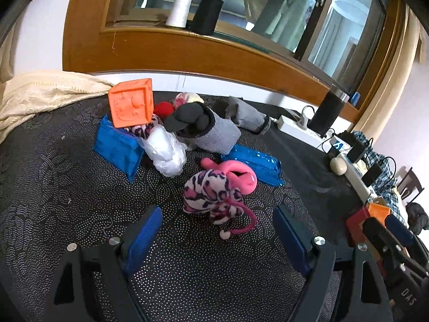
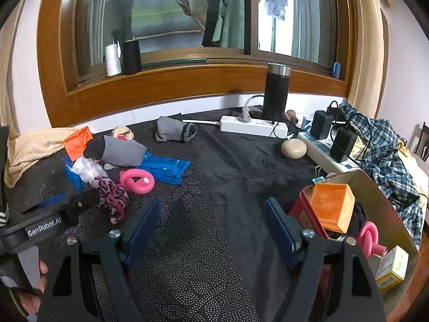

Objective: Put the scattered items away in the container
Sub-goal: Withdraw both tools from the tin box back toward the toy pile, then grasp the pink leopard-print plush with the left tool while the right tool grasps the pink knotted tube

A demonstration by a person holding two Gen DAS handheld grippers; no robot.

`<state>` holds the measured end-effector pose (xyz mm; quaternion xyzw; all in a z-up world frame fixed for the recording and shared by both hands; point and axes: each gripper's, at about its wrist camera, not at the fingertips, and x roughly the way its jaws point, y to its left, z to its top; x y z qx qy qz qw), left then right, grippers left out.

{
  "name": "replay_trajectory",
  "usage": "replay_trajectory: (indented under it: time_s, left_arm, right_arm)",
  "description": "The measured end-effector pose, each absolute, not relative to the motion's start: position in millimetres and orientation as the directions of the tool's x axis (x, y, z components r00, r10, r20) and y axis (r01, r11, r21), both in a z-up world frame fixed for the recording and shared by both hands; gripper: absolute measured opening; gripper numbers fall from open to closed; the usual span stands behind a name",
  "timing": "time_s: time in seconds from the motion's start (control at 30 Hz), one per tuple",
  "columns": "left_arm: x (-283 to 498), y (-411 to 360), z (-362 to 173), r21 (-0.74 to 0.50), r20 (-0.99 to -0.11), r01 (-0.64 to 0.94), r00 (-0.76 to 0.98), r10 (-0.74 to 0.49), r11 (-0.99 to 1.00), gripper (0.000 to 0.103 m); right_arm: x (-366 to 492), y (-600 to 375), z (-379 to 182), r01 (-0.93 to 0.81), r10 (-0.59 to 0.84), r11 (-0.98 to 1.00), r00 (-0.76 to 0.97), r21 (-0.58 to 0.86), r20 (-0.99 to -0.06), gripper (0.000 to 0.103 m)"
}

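My left gripper is open and empty, just in front of a pink leopard-print pouch that lies against a pink foam ring. Behind them lie a blue pack, a white plastic bag, a grey sock, a second blue pack and an orange cube. My right gripper is open and empty over the dark cloth, left of the cardboard box. The box holds an orange cube, a red tin and a pink ring.
A second grey sock, a beige stone-like object, a white power strip, a black flask, chargers and a plaid shirt lie at the back and right. Cream cloth lies at the left.
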<state>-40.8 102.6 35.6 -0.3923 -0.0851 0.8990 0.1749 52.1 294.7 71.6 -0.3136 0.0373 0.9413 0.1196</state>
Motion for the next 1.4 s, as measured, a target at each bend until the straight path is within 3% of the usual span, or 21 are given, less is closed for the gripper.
replay_trajectory:
  time_s: [0.57,0.97,1.4]
  left_arm:
    - [-43.1,115.7,18.6,-0.247,-0.714,-0.258,-0.604,0.355,-0.934,0.086]
    - [-60.2,134.1,13.0,-0.138,-0.745,-0.3,-0.596,0.299,-0.944,0.086]
    - [-82.0,138.7,-6.4,-0.141,-0.76,-0.313,-0.574,0.305,-0.939,0.086]
  right_arm:
    - [36.5,315.0,54.9,-0.283,0.187,-0.958,-0.723,0.038,-0.665,0.082]
    - [13.4,318.6,43.9,-0.278,0.173,-0.96,-0.707,0.044,-0.686,0.082]
    - [-13.6,317.8,26.7,-0.26,0.146,-0.964,-0.688,0.053,-0.711,0.082]
